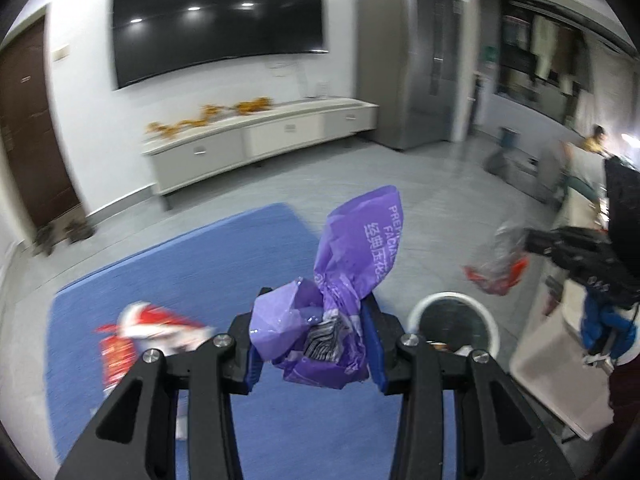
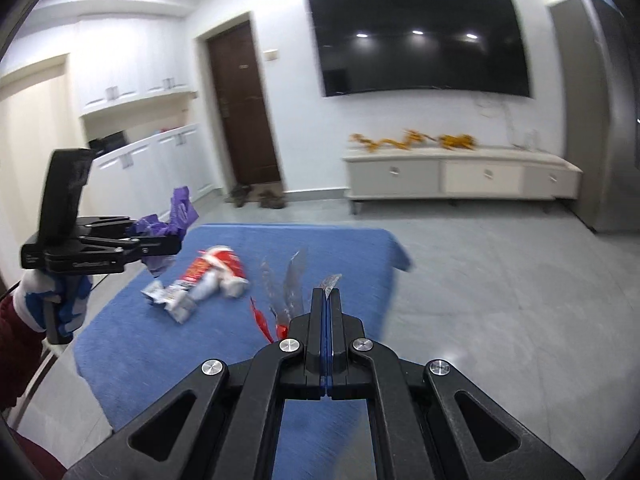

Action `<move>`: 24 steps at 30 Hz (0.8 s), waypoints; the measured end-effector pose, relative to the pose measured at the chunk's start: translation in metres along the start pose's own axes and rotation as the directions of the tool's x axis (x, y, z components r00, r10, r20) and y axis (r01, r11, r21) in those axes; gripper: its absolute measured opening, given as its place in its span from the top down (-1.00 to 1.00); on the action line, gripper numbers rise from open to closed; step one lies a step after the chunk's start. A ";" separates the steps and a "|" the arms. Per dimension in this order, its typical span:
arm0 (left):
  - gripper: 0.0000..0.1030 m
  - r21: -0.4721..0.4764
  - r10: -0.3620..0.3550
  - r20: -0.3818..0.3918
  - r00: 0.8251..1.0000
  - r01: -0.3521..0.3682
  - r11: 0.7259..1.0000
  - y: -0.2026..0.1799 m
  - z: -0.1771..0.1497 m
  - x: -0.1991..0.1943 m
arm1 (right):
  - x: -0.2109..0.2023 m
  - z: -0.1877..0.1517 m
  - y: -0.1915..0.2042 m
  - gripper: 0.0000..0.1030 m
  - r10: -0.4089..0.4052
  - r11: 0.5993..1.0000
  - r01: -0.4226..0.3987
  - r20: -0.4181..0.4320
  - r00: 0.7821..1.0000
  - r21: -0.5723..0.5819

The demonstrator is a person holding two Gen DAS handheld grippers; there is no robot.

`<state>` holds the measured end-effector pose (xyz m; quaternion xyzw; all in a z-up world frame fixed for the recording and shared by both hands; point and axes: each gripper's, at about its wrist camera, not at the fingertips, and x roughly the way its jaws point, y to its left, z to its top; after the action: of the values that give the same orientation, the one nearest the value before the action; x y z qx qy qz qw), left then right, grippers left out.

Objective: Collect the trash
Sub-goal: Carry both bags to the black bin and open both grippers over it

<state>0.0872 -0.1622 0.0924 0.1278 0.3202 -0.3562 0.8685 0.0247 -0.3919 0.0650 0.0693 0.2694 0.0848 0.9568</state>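
My left gripper (image 1: 316, 344) is shut on a crumpled purple plastic wrapper (image 1: 352, 264) and holds it above the blue mat (image 1: 180, 264). That gripper (image 2: 160, 246) and the purple wrapper (image 2: 180, 216) also show at the left of the right wrist view. My right gripper (image 2: 327, 300) is shut on a clear and red plastic wrapper (image 2: 288, 292), held in the air; this wrapper also shows in the left wrist view (image 1: 500, 268). A red and white packet (image 2: 208, 280) lies on the blue mat (image 2: 320, 248); it shows blurred in the left wrist view (image 1: 140, 336).
A round white-rimmed bin (image 1: 456, 324) stands on the floor just right of the left gripper. A pale table edge (image 1: 560, 344) is at the far right. A TV cabinet (image 2: 460, 176) and a wall TV (image 2: 420, 36) are at the back, with shoes (image 2: 256, 196) by the door.
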 end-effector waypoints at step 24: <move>0.14 0.109 -0.284 -0.254 0.924 0.320 0.941 -0.222 0.016 0.215 | 0.035 -0.159 -0.212 0.92 -0.184 0.878 0.287 -0.286 0.941 0.382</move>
<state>0.0558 -0.4431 -0.0335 0.1823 0.4091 -0.4912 0.7471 -0.0037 -0.5780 -0.1247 0.2281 0.4016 -0.0850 0.8829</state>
